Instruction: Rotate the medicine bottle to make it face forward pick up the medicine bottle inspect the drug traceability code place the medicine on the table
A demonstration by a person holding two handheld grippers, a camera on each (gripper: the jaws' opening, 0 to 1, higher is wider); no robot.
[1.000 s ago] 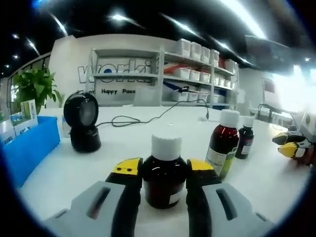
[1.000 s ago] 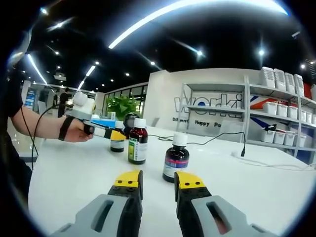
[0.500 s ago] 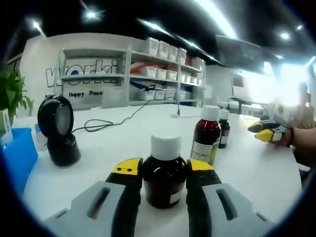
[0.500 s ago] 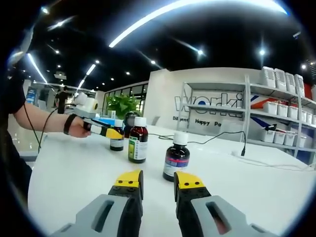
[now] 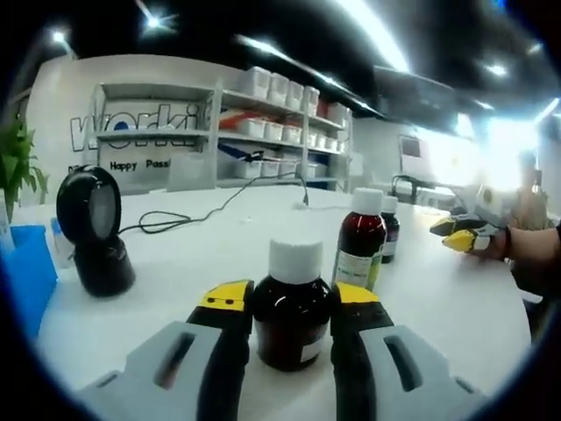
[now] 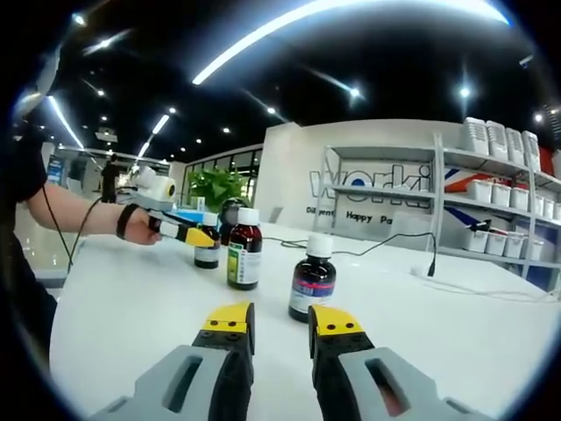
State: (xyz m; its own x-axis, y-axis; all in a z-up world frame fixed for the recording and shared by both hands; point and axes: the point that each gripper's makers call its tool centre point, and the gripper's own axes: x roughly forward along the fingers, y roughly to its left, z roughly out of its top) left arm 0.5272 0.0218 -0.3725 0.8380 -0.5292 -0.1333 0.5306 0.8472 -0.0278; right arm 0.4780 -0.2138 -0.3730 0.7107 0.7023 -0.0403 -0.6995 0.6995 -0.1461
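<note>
Medicine bottle (image 5: pixel 292 309), dark brown with a white cap, stands upright between the jaws of the left gripper (image 5: pixel 292 303), clamped at its body; its long axis runs vertical, across the line of the jaws, and a pale edge of label shows low on its right flank, so the printed face seems turned away from this camera; whether its base touches the table (image 5: pixel 219 254) or hangs just above it I cannot tell; in the right gripper view the same bottle (image 6: pixel 208 250) sits at the yellow tips of the left gripper (image 6: pixel 195 236), held out by a hand (image 6: pixel 138 224) with a strapped wrist. Beyond it in the left gripper view stand a taller bottle with a green label (image 5: pixel 358 241) and a smaller dark bottle (image 5: pixel 388 233) just behind that one; further right the right gripper (image 5: pixel 460 235) hangs well apart from all of them. In its own view the right gripper (image 6: pixel 279 318) has its jaws parted a little with nothing between them; a blue-labelled bottle (image 6: pixel 312 279) stands ahead of them on the white top, apart from the tips. Out to the left sit a black round scanner (image 5: pixel 90 230) with its trailing cable (image 5: pixel 202 215), a blue bin (image 5: pixel 22 281), then shelves with white boxes (image 5: pixel 263 114). Judging from this, the left gripper alone has the bottle, and any turn to bring the label forward should be about that vertical axis.
</note>
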